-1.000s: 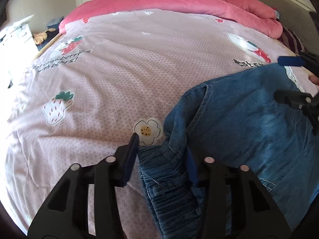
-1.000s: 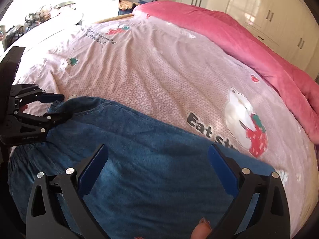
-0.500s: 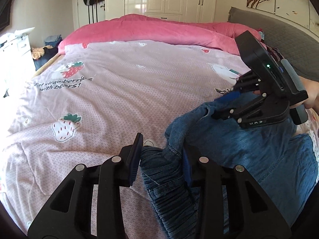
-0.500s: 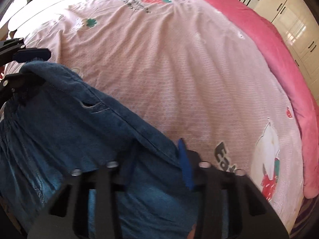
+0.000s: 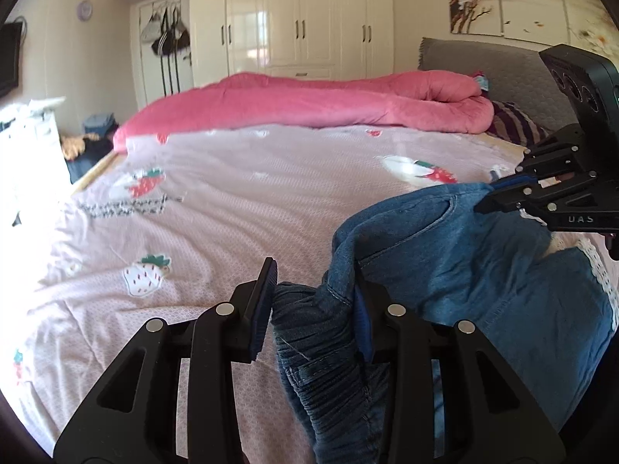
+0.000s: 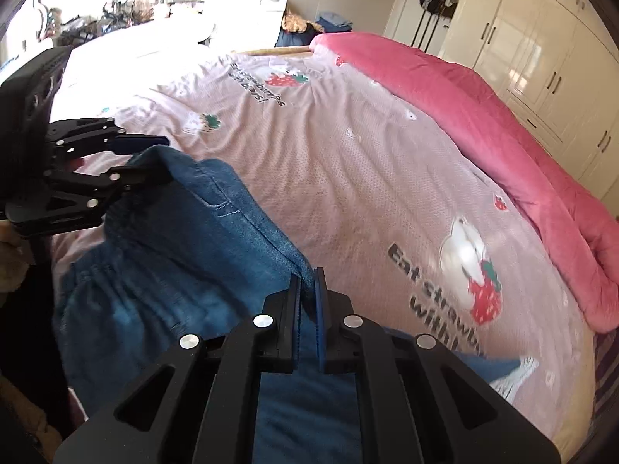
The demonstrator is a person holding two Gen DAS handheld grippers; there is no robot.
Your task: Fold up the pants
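Blue denim pants (image 5: 464,270) lie on the bed's near right part, their upper edge lifted off the sheet. My left gripper (image 5: 313,286) is shut on the bunched elastic waistband, which fills the gap between its pads. In the right wrist view that gripper (image 6: 164,158) holds the waist corner at far left, above the pants (image 6: 174,270). My right gripper (image 6: 307,282) is shut on a thin folded edge of the denim. From the left wrist view the right gripper (image 5: 491,195) pinches that edge at mid right. The cloth hangs stretched between the two grips.
A pink strawberry-print sheet (image 5: 193,212) covers the bed. A rolled pink quilt (image 5: 309,100) lies along its far side, with a striped pillow (image 5: 514,123) and grey headboard (image 5: 483,62) at right. White wardrobes (image 5: 301,19) stand behind, a white dresser (image 5: 31,123) at left.
My right gripper went from wide open above the pants to shut on their edge. Both grippers have risen, lifting the denim edge off the sheet. The left grip has held throughout.
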